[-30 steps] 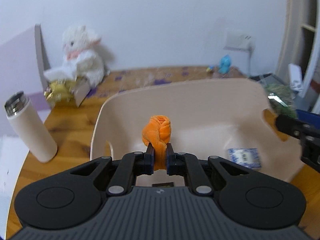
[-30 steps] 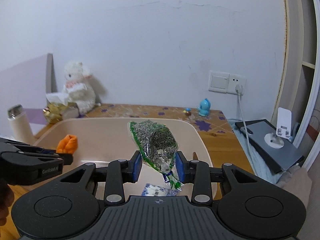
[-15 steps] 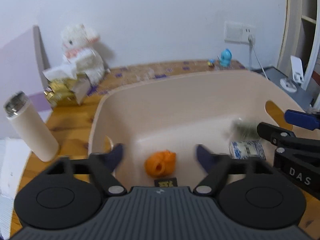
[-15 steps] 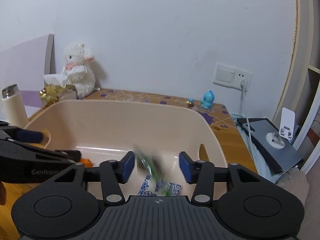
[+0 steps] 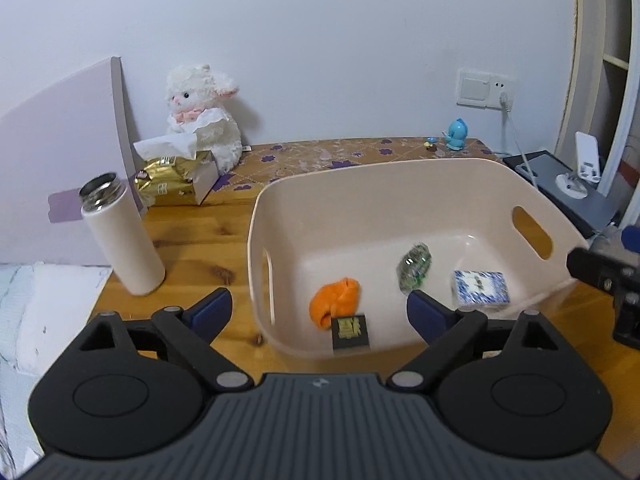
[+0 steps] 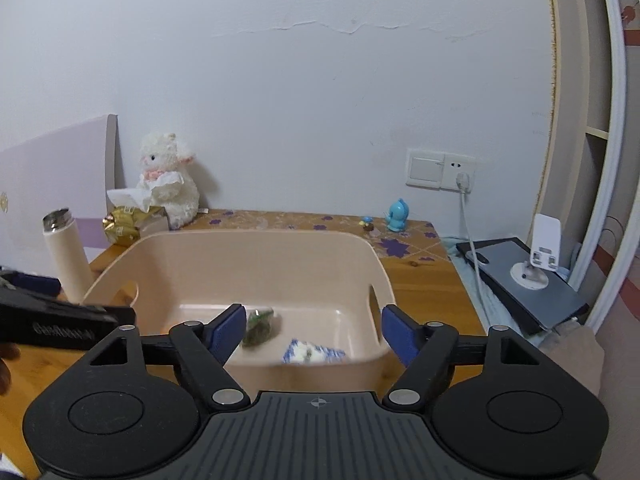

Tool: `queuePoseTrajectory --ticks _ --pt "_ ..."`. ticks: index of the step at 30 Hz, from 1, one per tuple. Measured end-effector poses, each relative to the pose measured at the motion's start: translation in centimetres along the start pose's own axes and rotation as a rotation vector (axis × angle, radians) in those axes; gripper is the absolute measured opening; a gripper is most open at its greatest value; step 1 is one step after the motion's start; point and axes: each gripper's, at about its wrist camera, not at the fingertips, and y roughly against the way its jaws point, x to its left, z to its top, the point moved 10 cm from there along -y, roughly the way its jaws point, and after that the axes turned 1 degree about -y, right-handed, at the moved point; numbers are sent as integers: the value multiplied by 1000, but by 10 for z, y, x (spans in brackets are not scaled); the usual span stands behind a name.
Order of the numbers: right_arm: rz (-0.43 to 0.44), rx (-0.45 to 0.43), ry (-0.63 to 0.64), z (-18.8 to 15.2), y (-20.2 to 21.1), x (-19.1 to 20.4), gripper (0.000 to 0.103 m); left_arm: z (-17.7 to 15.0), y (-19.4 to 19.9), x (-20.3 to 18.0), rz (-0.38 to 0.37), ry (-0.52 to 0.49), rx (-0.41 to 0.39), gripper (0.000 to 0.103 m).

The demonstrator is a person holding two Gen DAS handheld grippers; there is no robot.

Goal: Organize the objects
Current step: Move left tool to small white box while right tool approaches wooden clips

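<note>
A beige plastic basket [image 5: 280, 208] [image 6: 256, 248] stands on the wooden table. Inside it lie an orange cloth toy [image 5: 336, 306], a green seed packet [image 5: 414, 266] [image 6: 260, 326], a blue-white patterned box [image 5: 480, 292] [image 6: 314, 354] and a small black-and-yellow box [image 5: 350, 334]. My left gripper [image 5: 320, 314] is open above the basket's near wall, holding nothing. My right gripper [image 6: 314, 330] is open too, above the basket's near edge, and its black tip shows at the right of the left wrist view.
A white steel-topped bottle [image 5: 120, 236] stands left of the basket. Behind it sit a gold tissue box [image 5: 172, 178] and a white plush lamb [image 5: 204, 116]. A blue figurine [image 5: 456, 134] is at the back. A dark tablet with a white stand [image 6: 528, 276] lies right.
Both grippers opened and pulled back and up. The orange toy dropped from the left gripper and the seed packet from the right; both now lie on the basket floor.
</note>
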Motion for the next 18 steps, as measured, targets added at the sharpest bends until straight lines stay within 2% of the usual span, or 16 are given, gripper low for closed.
queuePoseTrajectory --ticks 5,8,18 --pt "-8 44 -13 -28 10 -9 78 -24 18 -3 -36 35 26 96" --pt "-10 82 -38 -48 9 -15 79 -38 20 -6 -32 31 40 97" --pt "-29 220 -65 -109 -10 -28 79 -100 -18 -15 -37 14 164 97"
